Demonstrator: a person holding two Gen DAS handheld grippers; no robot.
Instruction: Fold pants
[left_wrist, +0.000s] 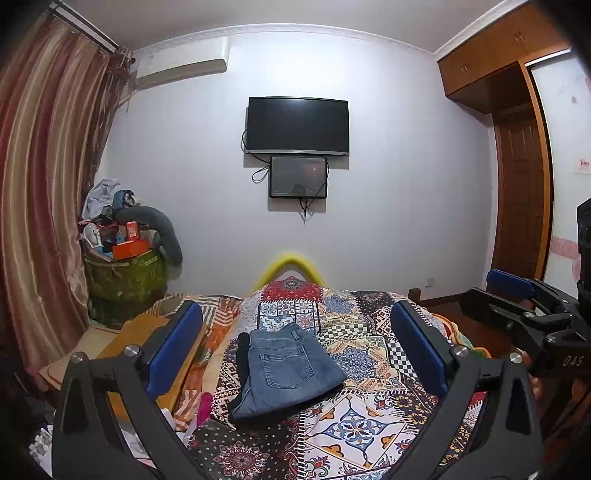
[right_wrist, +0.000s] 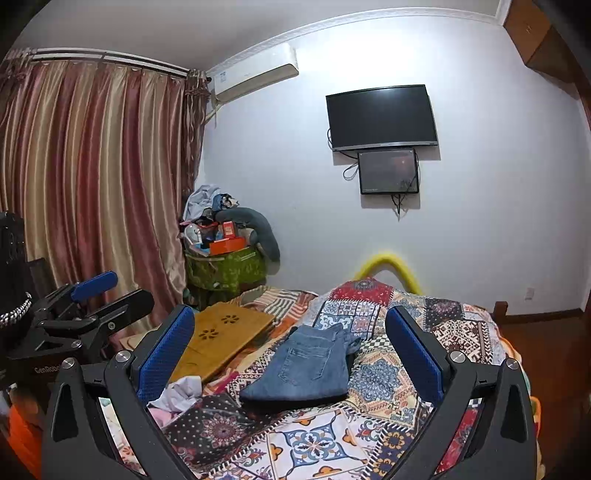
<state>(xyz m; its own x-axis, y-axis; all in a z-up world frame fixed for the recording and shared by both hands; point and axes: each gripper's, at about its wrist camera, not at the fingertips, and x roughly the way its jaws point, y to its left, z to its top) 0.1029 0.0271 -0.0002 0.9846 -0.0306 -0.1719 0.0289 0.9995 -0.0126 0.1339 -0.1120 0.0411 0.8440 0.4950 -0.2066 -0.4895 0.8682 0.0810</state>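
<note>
surface: bed with patchwork quilt (left_wrist: 369, 406), busy multicolour tile print, covers most of the lower frame in both views
pants: blue jeans (left_wrist: 288, 369), folded into a compact bundle, back pocket up, lying on the quilt near mid-bed; dark fabric edge shows along one side of the bundle
board: wooden lap board (right_wrist: 221, 339) with flower cutouts, lying on the bed at the curtain side, beside the jeans, not touching as far as visible
loose cloth: small pale crumpled garments (right_wrist: 177, 397) at the near bed edge under the board
room: white wall, dark TV (left_wrist: 297, 125) mounted, smaller screen (left_wrist: 298, 177) just below it, air conditioner (left_wrist: 181, 68) up near the ceiling, striped curtain (left_wrist: 44, 184), green bin (left_wrist: 123, 277) piled with clutter in the corner, wooden wardrobe (left_wrist: 495, 55)
left gripper (left_wrist: 295, 354): raised above the bed, aimed at the far wall, blue pads spread wide, grasping nothing
right gripper (right_wrist: 290, 354): same pose, level, jaws spread wide, empty; jeans lie below and between its fingers, no contact
</note>
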